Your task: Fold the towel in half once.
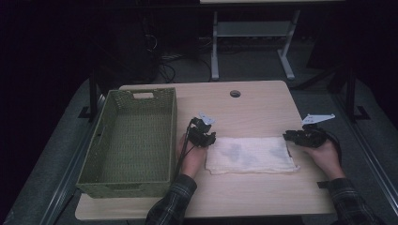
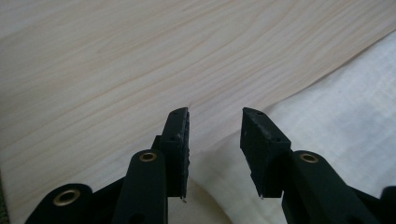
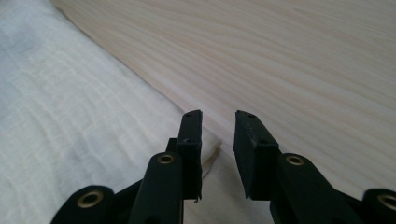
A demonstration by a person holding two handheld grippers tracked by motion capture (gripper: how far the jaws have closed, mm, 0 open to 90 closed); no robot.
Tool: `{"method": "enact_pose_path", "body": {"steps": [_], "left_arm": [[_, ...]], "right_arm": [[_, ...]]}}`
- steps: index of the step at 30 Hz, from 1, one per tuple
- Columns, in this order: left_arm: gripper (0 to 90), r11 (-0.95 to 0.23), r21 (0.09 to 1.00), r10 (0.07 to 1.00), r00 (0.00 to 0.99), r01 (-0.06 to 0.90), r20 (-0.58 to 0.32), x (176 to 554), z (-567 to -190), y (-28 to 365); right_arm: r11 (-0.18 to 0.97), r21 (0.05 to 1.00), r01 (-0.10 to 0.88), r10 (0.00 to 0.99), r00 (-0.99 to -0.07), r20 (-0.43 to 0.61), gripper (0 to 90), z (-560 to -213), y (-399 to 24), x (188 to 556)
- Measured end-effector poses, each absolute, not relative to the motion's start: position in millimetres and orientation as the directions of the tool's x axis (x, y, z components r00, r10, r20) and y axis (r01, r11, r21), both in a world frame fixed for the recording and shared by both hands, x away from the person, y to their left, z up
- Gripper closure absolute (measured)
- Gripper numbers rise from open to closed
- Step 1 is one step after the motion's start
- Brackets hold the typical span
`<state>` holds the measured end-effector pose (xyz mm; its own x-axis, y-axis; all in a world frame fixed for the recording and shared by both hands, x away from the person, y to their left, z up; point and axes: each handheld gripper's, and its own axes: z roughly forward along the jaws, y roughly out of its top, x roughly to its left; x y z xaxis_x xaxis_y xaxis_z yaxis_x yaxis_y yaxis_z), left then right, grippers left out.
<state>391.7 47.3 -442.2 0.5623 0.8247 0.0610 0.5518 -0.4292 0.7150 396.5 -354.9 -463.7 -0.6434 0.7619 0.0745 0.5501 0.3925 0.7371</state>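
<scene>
Two grippers: at the cloth's (image 1: 251,155) ends, mid-frame.
Left gripper (image 2: 215,122): jaws parted, gripping nothing.
Right gripper (image 3: 218,122): jaws narrowly parted, seemingly empty.
Basket (image 1: 94,164): left.

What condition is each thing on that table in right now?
Cloth: folded into a flat rectangle on the table.
Basket: upright beside the cloth, nothing inside.
Left gripper: jaws apart at the cloth's corner, gripping nothing.
Right gripper: jaws apart at the opposite corner, gripping nothing.

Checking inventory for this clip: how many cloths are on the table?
1. A single white cloth lies flat on the table, right of the green basket, between the left gripper and right gripper. No cloth shows in the basket.
</scene>
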Motion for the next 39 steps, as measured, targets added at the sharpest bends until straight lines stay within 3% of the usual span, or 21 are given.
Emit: {"method": "enact_pose_path", "body": {"steps": [7, 12, 20, 23, 28, 39], "left_arm": [[60.0, -0.420, 0.710, 0.830, 0.555, 0.566, 0.048, 395, -446, 48], [58.9, -0.419, 0.702, 0.835, 0.548, 0.577, 0.048, 397, -449, 50], [58.6, -0.421, 0.656, 0.842, 0.538, 0.626, 0.026, 401, -463, 52], [62.5, -0.418, 0.658, 0.838, 0.546, 0.626, 0.012, 401, -464, 52], [83.4, -0.433, 0.654, 0.814, 0.581, 0.621, -0.013, 399, -463, 50], [86.5, -0.367, 0.706, 0.817, 0.573, 0.606, -0.068, 393, -449, 55]], "right_arm": [[0.403, 0.723, 0.562, 0.752, -0.654, 0.089, 71.1, -472, -350, 405], [0.415, 0.716, 0.562, 0.737, -0.669, 0.098, 83.1, -476, -347, 406], [0.433, 0.718, 0.546, 0.733, -0.677, 0.073, 84.3, -476, -345, 404], [0.433, 0.714, 0.550, 0.736, -0.673, 0.073, 84.8, -476, -344, 403], [0.450, 0.715, 0.536, 0.733, -0.679, 0.048, 86.5, -475, -343, 404], [0.430, 0.728, 0.534, 0.760, -0.650, 0.027, 87.6, -472, -345, 413]]}}
